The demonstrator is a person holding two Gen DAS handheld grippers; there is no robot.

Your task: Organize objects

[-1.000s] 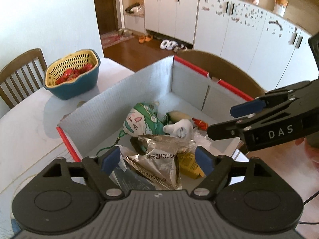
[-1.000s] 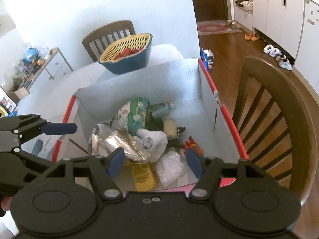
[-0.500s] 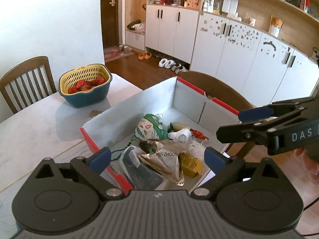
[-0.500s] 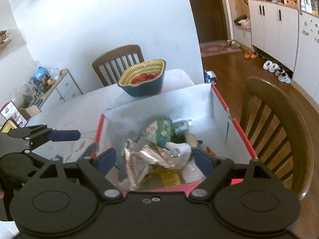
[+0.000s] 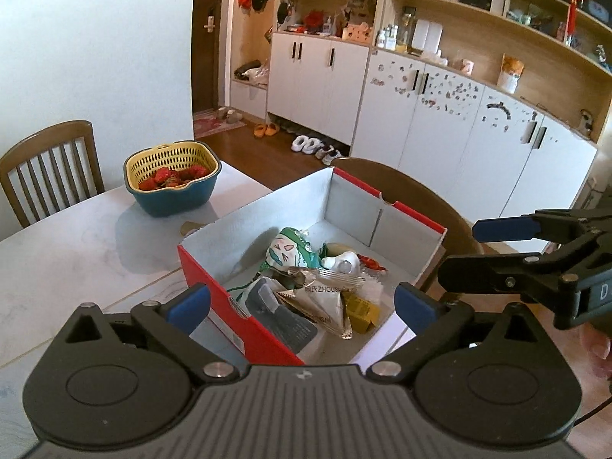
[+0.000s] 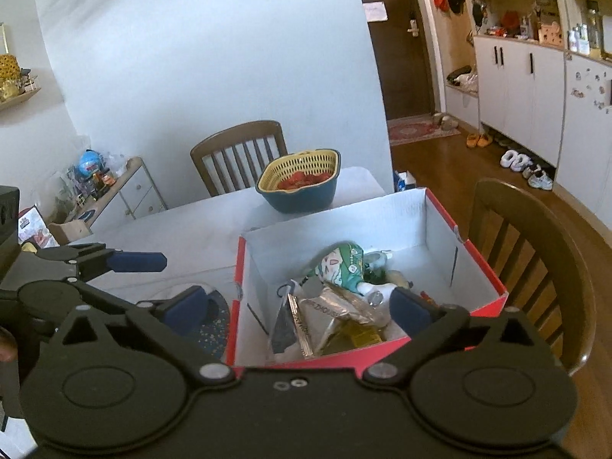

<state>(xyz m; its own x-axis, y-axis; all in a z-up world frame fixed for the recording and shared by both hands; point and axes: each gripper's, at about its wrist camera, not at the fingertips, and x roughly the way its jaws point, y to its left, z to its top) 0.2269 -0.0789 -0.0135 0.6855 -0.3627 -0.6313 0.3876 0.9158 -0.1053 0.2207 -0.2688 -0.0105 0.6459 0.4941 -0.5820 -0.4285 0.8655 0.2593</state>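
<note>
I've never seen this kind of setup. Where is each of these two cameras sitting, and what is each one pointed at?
Left wrist view: rides on the left tool, looking down along its open fingers into the red box on the table; the right tool shows at right.
Right wrist view: rides on the right tool, looking over the box's near edge toward the wall; the left tool shows at left.
Both share the box, the silver snack bag, the strawberry basket and a wooden chair.
</note>
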